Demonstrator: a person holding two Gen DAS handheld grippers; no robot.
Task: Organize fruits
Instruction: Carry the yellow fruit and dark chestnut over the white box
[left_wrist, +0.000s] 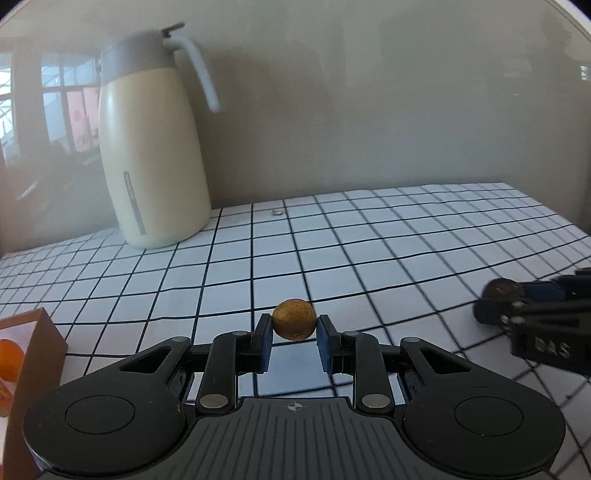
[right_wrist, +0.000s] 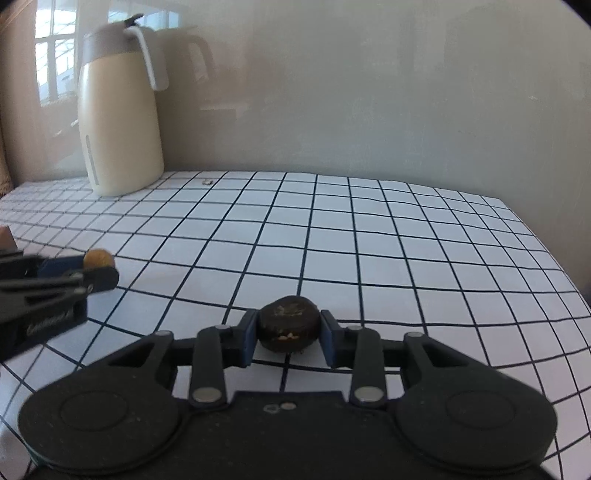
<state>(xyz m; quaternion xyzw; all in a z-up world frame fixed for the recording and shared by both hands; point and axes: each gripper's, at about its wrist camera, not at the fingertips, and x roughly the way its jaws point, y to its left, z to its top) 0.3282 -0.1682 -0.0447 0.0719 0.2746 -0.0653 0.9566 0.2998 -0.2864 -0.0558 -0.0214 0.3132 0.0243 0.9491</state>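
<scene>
A small tan round fruit (left_wrist: 294, 319) sits clamped between the blue pads of my left gripper (left_wrist: 294, 328), just above the checked cloth. My right gripper (right_wrist: 289, 332) is shut on a dark brown round fruit (right_wrist: 288, 326) with a cracked skin. Each gripper shows in the other's view: the right one (left_wrist: 496, 301) at the right edge with its dark fruit (left_wrist: 503, 291), the left one (right_wrist: 94, 269) at the left edge with its tan fruit (right_wrist: 96, 258). A brown box (left_wrist: 40, 343) at the lower left holds orange fruits (left_wrist: 9, 360).
A cream thermos jug (left_wrist: 155, 147) with a grey lid and white handle stands at the back left by the wall. A tiny metal bit (left_wrist: 276, 212) lies on the white cloth with black grid lines (left_wrist: 369, 236). The cloth's right edge (right_wrist: 546, 251) drops off.
</scene>
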